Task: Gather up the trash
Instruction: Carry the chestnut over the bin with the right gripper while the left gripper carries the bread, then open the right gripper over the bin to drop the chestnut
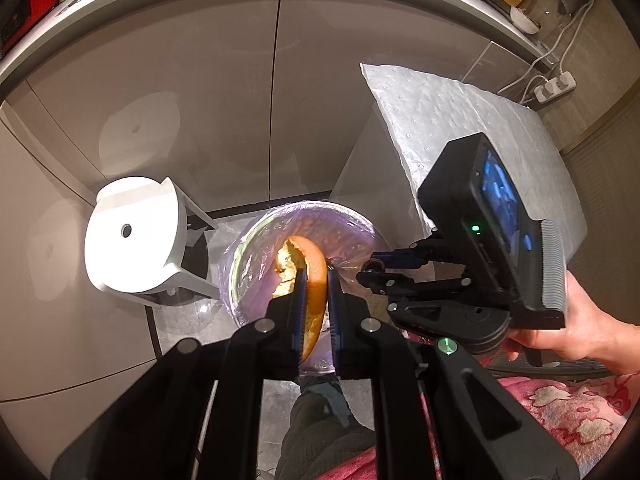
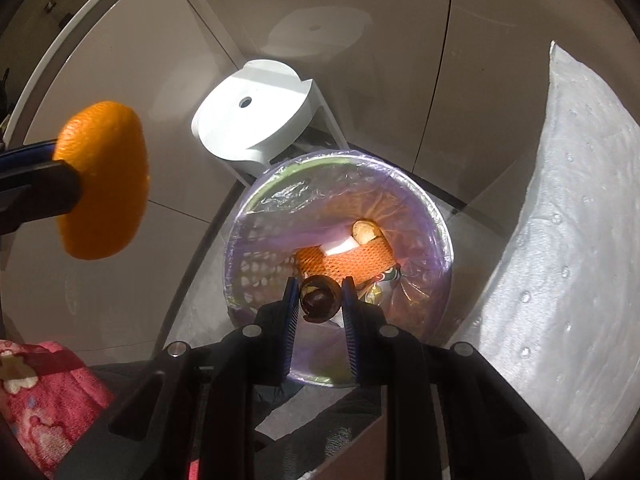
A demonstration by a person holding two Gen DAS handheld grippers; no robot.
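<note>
Two grippers holding scraps over the lined waste bin.

We see the left gripper [image 1: 316, 280] closed on an orange peel [image 1: 310, 280] at frame centre, above the bin [image 2: 440, 224]. The right gripper [image 2: 320, 300], jaws narrowly parted, pinches a dark round husk [image 2: 320, 298] over the near rim. In our judgement, either scrap could miss: the husk hangs close to the rim, and the peel, seen at the right-wrist view's left edge, sits off to the side.
</note>
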